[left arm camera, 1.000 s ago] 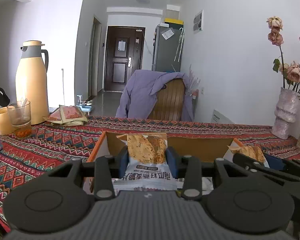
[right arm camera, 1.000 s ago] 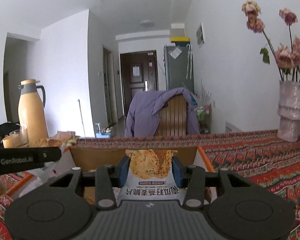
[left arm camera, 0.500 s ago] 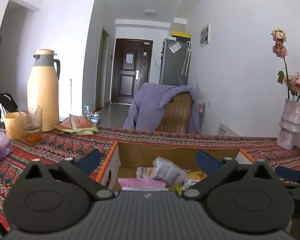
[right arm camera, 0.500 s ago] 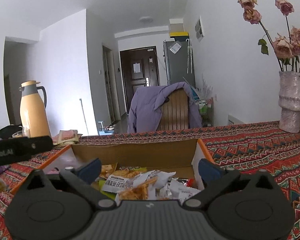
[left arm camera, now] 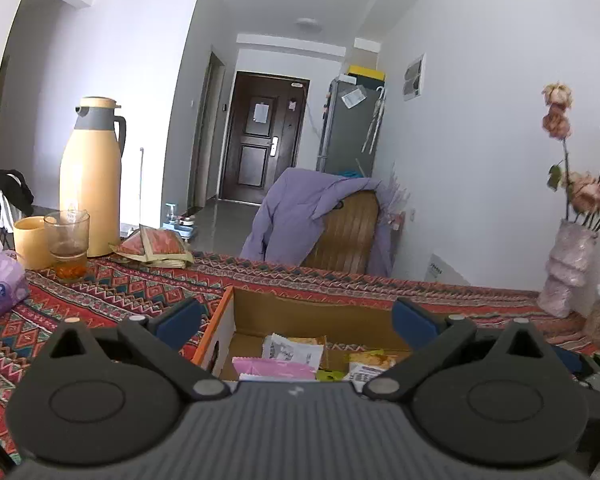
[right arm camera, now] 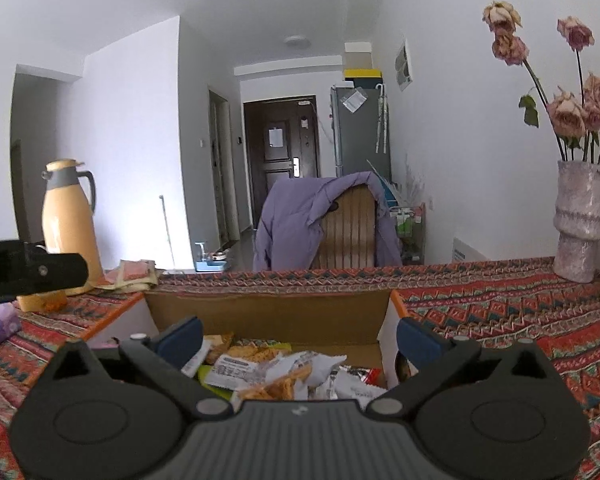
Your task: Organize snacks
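Both jaws wide (packets (right arm camera: 268,372) below)

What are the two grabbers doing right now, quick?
Left gripper: open, holding nothing, over the cardboard box.
Right gripper: open, holding nothing.

White walls (left arm camera: 480,100) and white ceiling (right arm camera: 260,4) with a round ceiling lamp (left arm camera: 307,23) — daylight bright on the left wall. Dark brown door (left arm camera: 265,138) at the end of a grey-floored hallway (left arm camera: 220,224). Grey fridge (left arm camera: 350,128) just right of the door, yellow box (left arm camera: 366,71) on top. Wooden chair (left arm camera: 346,232) draped with a purple jacket (left arm camera: 296,216) — pushed up behind a table under a red patterned cloth (right arm camera: 500,296).
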Available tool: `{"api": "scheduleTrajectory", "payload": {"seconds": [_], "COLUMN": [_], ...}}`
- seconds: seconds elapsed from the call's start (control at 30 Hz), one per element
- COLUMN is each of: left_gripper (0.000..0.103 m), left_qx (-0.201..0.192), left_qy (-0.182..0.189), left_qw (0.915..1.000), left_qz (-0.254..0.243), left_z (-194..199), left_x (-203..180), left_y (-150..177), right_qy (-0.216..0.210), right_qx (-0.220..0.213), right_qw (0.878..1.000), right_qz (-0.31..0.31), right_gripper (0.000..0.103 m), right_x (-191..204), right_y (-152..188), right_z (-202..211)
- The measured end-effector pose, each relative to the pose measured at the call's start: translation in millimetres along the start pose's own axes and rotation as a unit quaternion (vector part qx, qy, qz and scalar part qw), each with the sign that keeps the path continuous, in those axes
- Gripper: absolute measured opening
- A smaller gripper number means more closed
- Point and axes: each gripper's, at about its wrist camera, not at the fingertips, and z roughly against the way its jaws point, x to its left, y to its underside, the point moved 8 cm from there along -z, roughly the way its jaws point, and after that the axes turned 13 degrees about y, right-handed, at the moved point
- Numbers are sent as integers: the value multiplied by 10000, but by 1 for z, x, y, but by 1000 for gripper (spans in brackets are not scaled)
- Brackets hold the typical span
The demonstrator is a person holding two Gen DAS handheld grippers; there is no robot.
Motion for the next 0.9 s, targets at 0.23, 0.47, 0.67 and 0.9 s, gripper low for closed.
{"api": "scheduleTrajectory", "payload": {"seconds": [0.23,0.47,0.67,0.9], "left_gripper": [103,103,103,103], "left_qx": [1,275,481,808], "left_qy": [227,178,294,407], "left_qw": [9997,9990,9978,9952], "left_qz": [-39,-289,-347,-370], "left_z": [53,98,131,156], "left_x": [-4,-1,-1,-6], "left_y": [3,30,56,88], "right_qy": [-190,-352,-327,-263], "right_qx": [-163,216,364,444], "right_qw": [9996,9991,9987,9984], "right_qz": [147,116,135,228], "right_gripper": [103,103,103,103], "right_x": [-3,-9,-13,-13], "right_y": [-11,16,40,64], "right_z": [58,109,149,185]}}
